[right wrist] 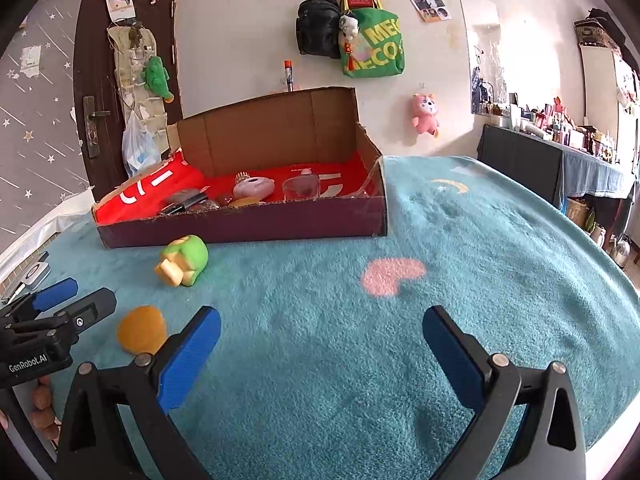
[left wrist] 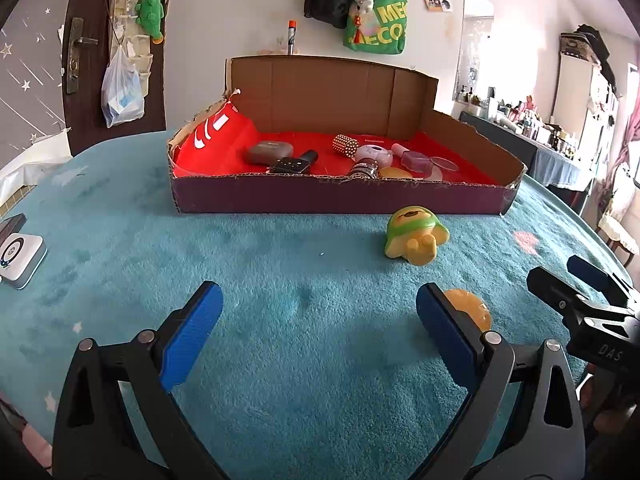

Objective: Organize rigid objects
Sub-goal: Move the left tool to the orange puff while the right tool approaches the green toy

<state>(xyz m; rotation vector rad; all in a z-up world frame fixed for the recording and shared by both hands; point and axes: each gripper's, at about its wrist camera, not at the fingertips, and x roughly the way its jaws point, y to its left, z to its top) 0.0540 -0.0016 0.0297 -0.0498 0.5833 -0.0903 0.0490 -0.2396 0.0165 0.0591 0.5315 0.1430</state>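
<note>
A low cardboard box (left wrist: 340, 198) lined in red sits at the far side of the teal rug; it also shows in the right wrist view (right wrist: 248, 224). Several small items lie in it, among them a grey case (left wrist: 267, 151) and a pink round case (left wrist: 374, 154). A green and yellow toy (left wrist: 414, 236) lies on its side in front of the box, also in the right wrist view (right wrist: 184, 261). An orange round piece (left wrist: 474, 310) lies nearer, beside my left gripper's right finger, also in the right wrist view (right wrist: 141, 329). My left gripper (left wrist: 320, 336) is open and empty. My right gripper (right wrist: 322, 354) is open and empty.
A white square device (left wrist: 19, 260) lies at the rug's left edge. A pink heart patch (right wrist: 390, 276) marks the rug. A dark door stands behind on the left, bags hang on the wall, and a cluttered dark table (right wrist: 560, 152) stands at the right.
</note>
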